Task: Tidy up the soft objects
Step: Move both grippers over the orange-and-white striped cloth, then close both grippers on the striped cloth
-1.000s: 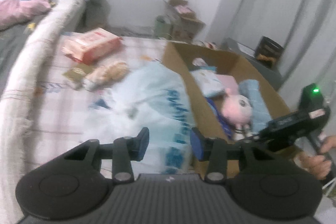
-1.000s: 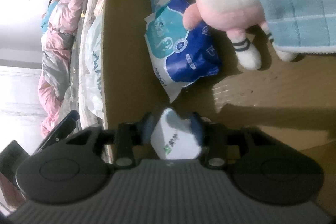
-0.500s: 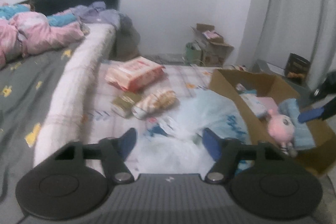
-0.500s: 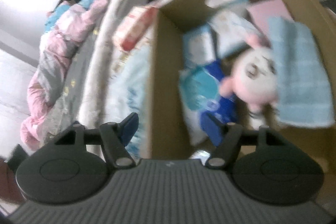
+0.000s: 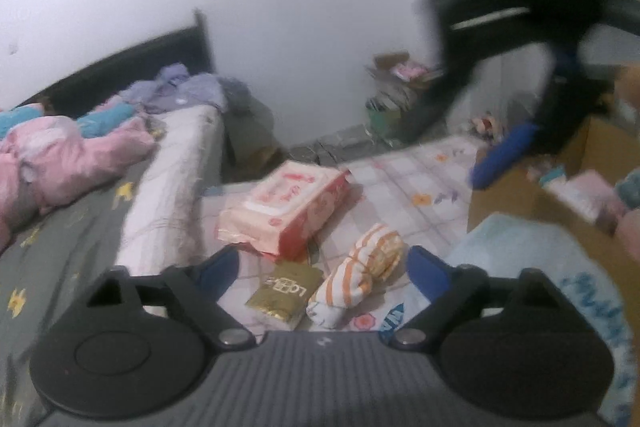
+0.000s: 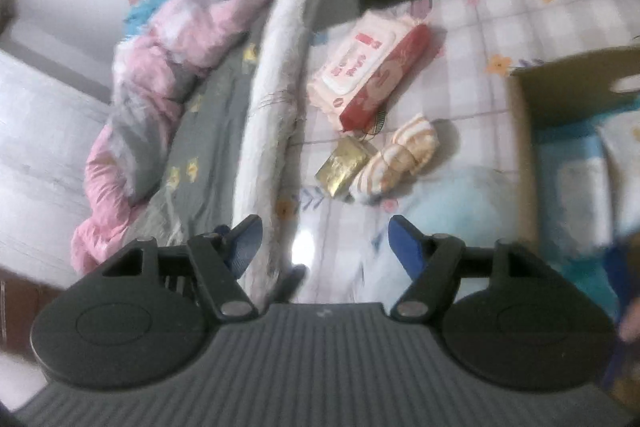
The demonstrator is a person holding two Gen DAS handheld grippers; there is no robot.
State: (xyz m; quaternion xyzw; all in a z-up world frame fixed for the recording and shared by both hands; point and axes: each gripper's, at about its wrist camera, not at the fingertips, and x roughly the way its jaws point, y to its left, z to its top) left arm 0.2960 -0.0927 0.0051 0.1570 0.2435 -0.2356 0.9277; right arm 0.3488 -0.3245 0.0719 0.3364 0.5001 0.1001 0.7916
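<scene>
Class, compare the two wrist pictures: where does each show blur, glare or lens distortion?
Left wrist view: the right gripper is smeared by motion; the wet-wipes pack stays fairly clear; the bed edge curves with the fisheye. Right wrist view: soft throughout, the cardboard box smeared, a white glare spot on the mat.

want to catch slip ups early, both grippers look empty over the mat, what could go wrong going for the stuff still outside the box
1. The gold packet lies touching the striped cloth roll; the left gripper, jaws opening with nothing between them, might catch both.
2. The right gripper is blurred close above the same mat, so the two could collide.
3. The pink wipes pack looks wide and may slip on its way to the cardboard box.
</scene>
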